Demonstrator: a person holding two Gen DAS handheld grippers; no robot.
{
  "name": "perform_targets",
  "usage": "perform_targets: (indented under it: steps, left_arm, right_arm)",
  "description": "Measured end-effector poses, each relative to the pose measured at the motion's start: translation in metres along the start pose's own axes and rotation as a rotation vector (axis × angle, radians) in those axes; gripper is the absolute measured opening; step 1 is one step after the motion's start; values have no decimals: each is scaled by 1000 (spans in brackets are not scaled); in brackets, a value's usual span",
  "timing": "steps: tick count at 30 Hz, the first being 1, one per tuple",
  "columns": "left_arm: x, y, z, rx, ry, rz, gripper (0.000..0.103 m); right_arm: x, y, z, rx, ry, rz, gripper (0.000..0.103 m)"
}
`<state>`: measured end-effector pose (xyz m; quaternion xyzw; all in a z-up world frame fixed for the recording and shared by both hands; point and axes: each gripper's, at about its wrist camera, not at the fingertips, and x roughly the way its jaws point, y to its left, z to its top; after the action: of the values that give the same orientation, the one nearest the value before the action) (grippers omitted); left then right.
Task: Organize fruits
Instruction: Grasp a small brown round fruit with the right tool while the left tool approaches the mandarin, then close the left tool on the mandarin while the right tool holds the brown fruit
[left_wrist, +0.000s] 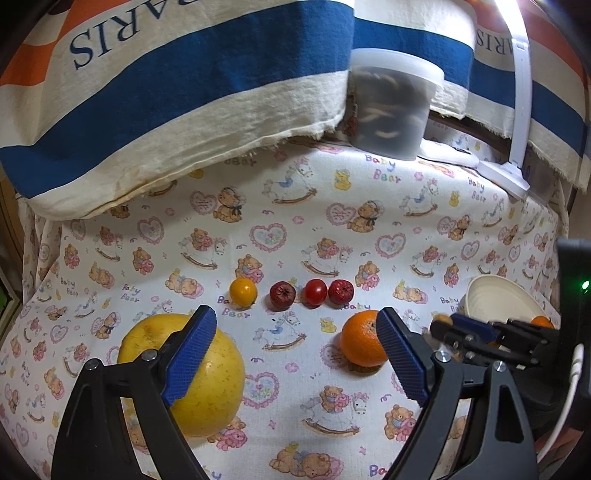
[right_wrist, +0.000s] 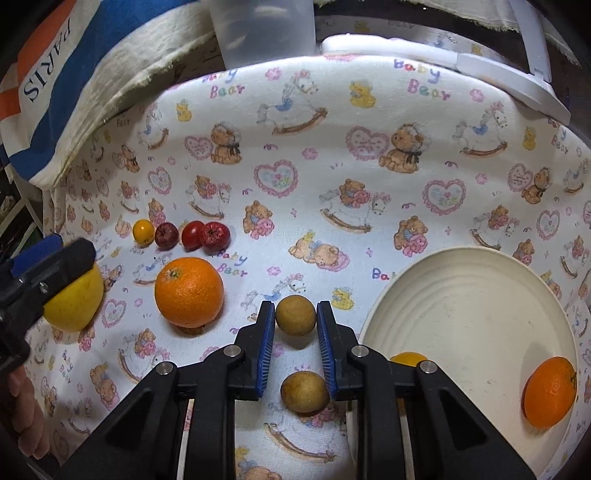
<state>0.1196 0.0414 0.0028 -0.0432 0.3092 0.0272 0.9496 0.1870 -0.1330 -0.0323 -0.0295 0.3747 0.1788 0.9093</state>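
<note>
The right gripper (right_wrist: 295, 317) has its fingers pinched on a small brown fruit (right_wrist: 295, 314), a second brown fruit (right_wrist: 304, 391) just behind it. The left gripper (left_wrist: 297, 343) gapes wide between the yellow pear (left_wrist: 184, 373) and an orange (left_wrist: 360, 338). The white plate (right_wrist: 461, 306) holds another orange (right_wrist: 549, 391) on the tabletop

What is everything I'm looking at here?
Bear-print cloth: one, pastel, underneath everything.
White round bowl: one, white, right.
Large yellow round fruit: one, yellow, left on cloth.
Oranges: two, orange; one on cloth, one in bowl.
Small round fruits: four in a row; yellow, dark red, red, red; behind the cloth orange.
Small brown round fruits: two, brown; one gripped, one nearer the camera.
Clear lidded plastic tub: one, back.
Blue-striped fabric: one, back.
Left gripper: black, blue pads, open.
Right gripper: same, shut on brown fruit.
</note>
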Motion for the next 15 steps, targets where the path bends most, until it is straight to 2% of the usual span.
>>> perform_targets:
  steps: [6,10,15]
  left_arm:
    - [-3,-12,0,24,29,-51,82]
    - [2,-22,-4,71,40,-19,80]
    - [10,-23,2,35,77,-49,80]
  right_arm:
    - [-19,-2,1,7,-123,-47,24]
    - [-23,-5,3,18,-153,-52,24]
    - [-26,-7,3,24,-166,-58,24]
